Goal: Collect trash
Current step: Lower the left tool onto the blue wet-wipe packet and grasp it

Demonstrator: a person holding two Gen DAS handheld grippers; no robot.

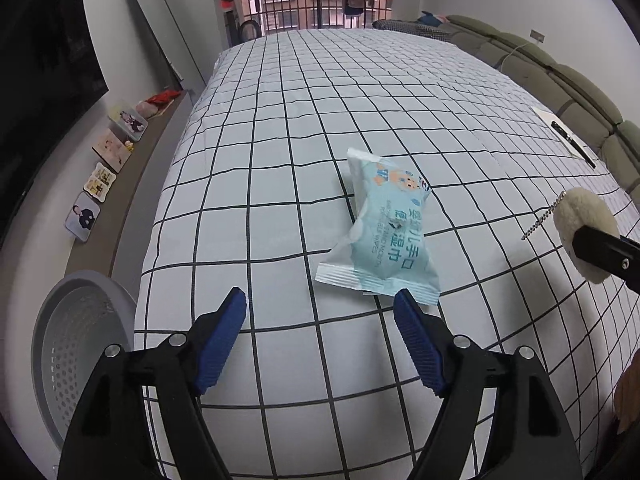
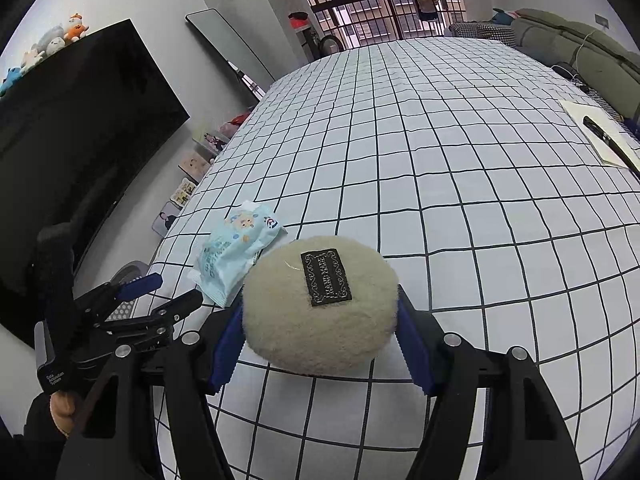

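A light blue wet-wipes packet lies on the checked bedspread, just beyond my left gripper. That gripper is open, its blue pads apart over bare sheet, and the right fingertip overlaps the packet's near corner. The packet also shows in the right wrist view, with the left gripper beside it. My right gripper is shut on a round cream plush pad with a black label. In the left wrist view the plush pad hangs at the right edge with a small bead chain.
A grey perforated bin stands on the floor left of the bed. A paper with a black pen lies on the bed's far right. A low shelf with picture cards runs along the left wall under a dark screen.
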